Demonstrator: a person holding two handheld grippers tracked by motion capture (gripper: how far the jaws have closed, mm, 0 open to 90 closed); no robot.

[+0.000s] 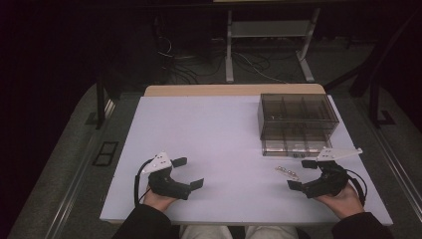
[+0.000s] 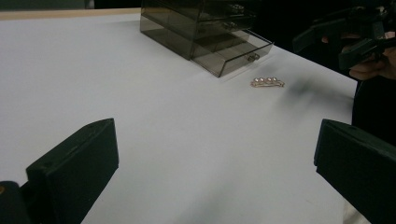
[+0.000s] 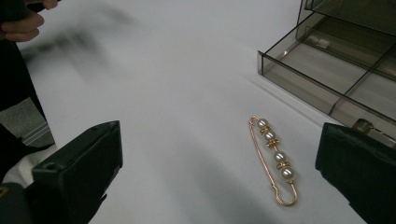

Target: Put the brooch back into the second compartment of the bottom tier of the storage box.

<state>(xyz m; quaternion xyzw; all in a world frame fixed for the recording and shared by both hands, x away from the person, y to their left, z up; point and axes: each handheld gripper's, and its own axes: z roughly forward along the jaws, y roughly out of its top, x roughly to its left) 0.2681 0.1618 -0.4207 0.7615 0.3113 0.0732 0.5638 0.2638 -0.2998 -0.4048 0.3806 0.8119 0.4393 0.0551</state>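
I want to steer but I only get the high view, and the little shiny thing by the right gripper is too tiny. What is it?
Observer: In the right gripper view it is a gold safety-pin brooch with four pearls in a row.
Operator: Is the right gripper holding it?
Observer: No. The brooch lies flat on the white table between the open jaws, touching neither.
Operator: Is the brown box shut?
Observer: Its bottom drawer is pulled out, with dividers making compartments; the ones I can see look empty.
Operator: And the left gripper?
Observer: The left gripper view shows its jaws wide apart with nothing between them.
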